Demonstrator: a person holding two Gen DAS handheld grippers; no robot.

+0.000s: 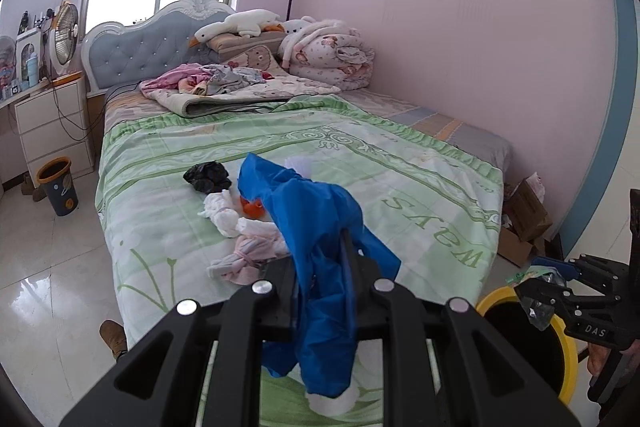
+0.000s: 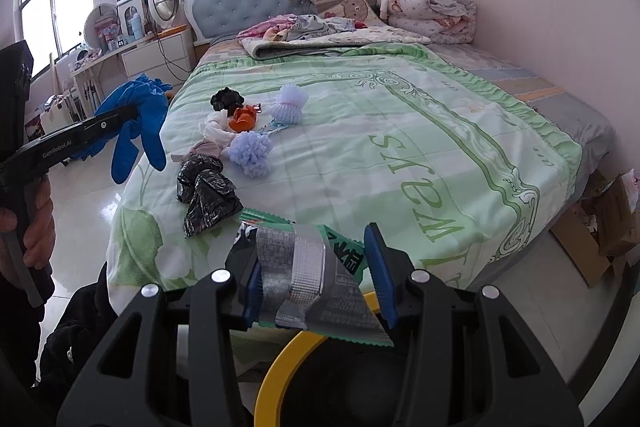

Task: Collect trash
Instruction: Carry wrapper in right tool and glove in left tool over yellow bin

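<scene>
Left tongs (image 1: 320, 291): pinching limp blue plastic bag (image 1: 316, 227), light, slippery | right tongs (image 2: 316, 279): clamping crinkly green-silver snack wrapper (image 2: 304, 275) mid-body, featherlight, above yellow-rimmed bin (image 2: 280, 371)

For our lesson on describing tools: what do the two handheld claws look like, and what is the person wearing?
Both claws are black, with angular ribbed arms and round silver bolts. The right claw has blue pads on its fingers, and its side reads "DAS". The left claw carries white "GenRobot.AI" lettering along its side. The person wears dark clothing.
</scene>
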